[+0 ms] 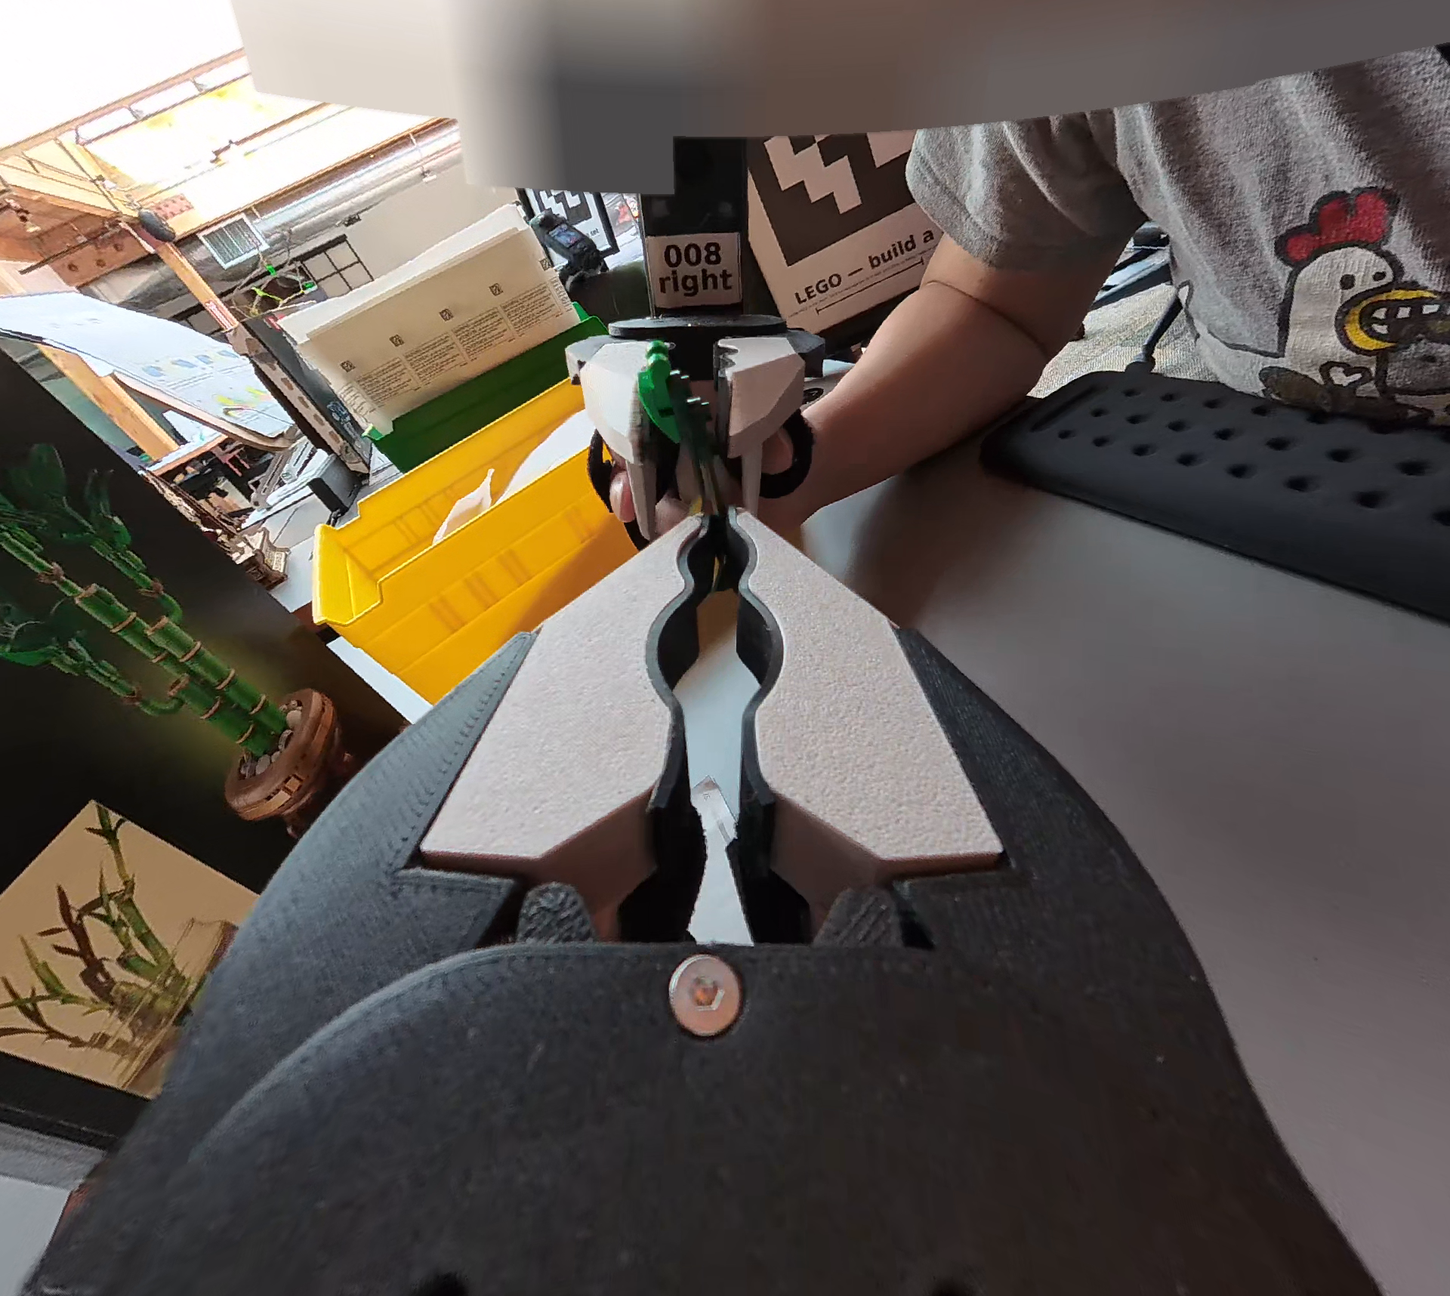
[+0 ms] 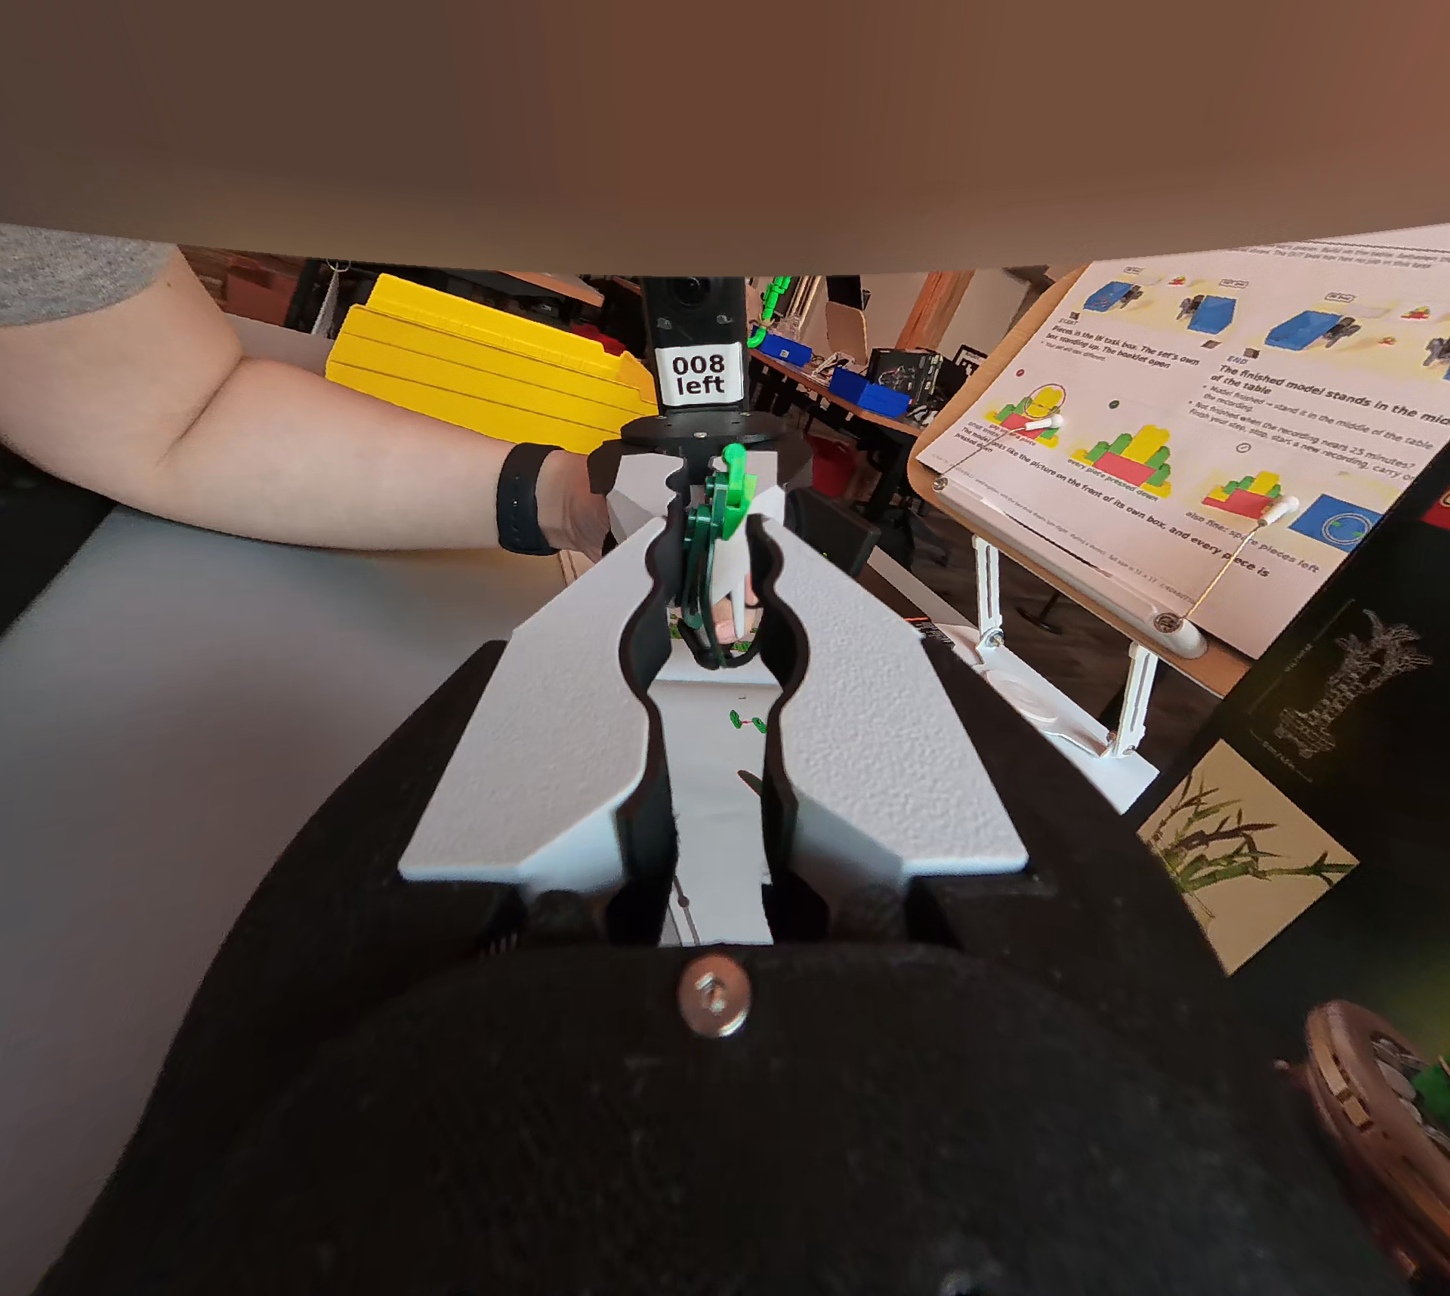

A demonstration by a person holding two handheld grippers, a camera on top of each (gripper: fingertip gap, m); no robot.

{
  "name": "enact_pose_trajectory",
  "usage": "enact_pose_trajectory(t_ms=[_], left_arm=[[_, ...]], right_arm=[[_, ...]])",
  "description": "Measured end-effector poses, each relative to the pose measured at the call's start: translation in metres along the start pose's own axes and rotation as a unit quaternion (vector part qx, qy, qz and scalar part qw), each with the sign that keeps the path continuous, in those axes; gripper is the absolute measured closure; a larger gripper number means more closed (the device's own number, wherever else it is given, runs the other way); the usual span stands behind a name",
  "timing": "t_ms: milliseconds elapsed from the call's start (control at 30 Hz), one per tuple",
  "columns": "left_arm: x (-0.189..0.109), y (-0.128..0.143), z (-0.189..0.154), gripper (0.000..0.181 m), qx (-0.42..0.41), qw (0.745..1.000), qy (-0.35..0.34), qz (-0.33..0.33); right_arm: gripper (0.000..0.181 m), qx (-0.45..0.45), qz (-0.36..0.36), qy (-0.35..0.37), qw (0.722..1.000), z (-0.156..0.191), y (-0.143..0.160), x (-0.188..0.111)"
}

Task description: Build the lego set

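A green lego leaf assembly (image 1: 667, 399) hangs in the air between my two grippers, which point at each other above the white table (image 1: 1098, 748). My left gripper (image 1: 718, 527) is shut on its thin dark green ends. My right gripper (image 2: 710, 528) is shut on the same assembly (image 2: 722, 513), with bright green parts at the tips and dark leaves reaching back into the jaw hollow. The right gripper also shows in the left wrist view (image 1: 690, 411). The left gripper also shows in the right wrist view (image 2: 698, 474).
A yellow bin (image 1: 471, 583) and a green bin holding a white booklet (image 1: 439, 332) stand behind. The set's black box with bamboo pictures (image 1: 118, 630) is at the left. A black perforated mat (image 1: 1255, 474), an instruction sheet on a stand (image 2: 1177, 458) and small green pieces (image 2: 747, 721) are nearby. The grippers are tip to tip, or close to it.
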State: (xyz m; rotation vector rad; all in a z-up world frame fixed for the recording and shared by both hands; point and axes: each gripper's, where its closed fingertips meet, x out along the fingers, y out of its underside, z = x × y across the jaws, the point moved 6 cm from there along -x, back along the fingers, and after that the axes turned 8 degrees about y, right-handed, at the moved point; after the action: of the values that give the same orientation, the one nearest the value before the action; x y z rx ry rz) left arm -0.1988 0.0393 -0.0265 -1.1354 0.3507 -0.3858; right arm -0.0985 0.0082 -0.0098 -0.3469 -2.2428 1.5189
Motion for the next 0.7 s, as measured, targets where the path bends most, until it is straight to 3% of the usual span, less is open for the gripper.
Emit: enact_pose_trajectory(t_ms=[267,367,400,500,600,700], left_arm=[[-0.002,0.004,0.004,0.181,-0.048,0.999,-0.002,0.011],[-0.005,0.003,0.006,0.181,-0.126,0.992,0.016,0.014],[-0.007,0.003,0.008,0.181,-0.163,0.986,0.019,0.025],[-0.018,0.008,0.016,0.181,-0.318,0.945,0.017,0.073],[-0.028,0.002,0.016,0.181,-0.471,0.88,0.039,0.053],[-0.038,0.008,-0.004,0.181,-0.558,0.827,0.018,0.072]], right_arm=[[0.169,0.076,0.001,-0.015,0.997,-0.007,0.009,0.001],[0.126,0.11,0.009,0.022,0.994,-0.023,0.016,0.0],[0.121,0.108,0.008,0.029,0.994,-0.026,0.016,-0.001],[0.115,0.084,0.01,0.028,0.996,-0.029,0.017,-0.005],[0.116,0.092,0.032,0.004,0.995,-0.026,0.028,-0.003],[0.116,0.127,0.075,-0.047,0.988,-0.016,0.041,0.004]])
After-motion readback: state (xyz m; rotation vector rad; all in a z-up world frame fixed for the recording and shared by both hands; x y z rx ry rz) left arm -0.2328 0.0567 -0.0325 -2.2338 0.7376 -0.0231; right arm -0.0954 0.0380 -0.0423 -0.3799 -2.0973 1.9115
